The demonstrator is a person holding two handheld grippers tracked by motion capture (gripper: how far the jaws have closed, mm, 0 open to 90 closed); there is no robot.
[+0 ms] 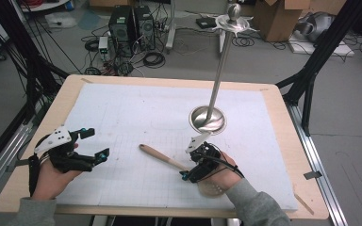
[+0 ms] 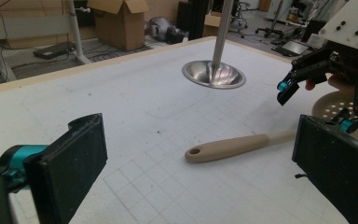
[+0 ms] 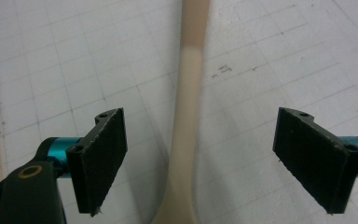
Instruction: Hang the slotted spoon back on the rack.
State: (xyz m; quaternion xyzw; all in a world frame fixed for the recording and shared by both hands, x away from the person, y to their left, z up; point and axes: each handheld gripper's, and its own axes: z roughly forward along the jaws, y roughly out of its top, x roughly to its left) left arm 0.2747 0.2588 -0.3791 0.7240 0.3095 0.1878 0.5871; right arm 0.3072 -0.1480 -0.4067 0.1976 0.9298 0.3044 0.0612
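The desk (image 1: 283, 141) has a pale wood rim under a white mat (image 1: 136, 117) printed with a faint grey grid. The spoon (image 1: 162, 158) is beige, darker tan along its handle. The stand (image 1: 208, 117) is shiny silver. Both grippers are black with teal fittings and white top plates.

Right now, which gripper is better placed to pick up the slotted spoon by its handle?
Right. The right gripper hangs open directly over the spoon, its handle running between the fingers in the right gripper view. The left gripper is open too, but off to the side, away from the handle.
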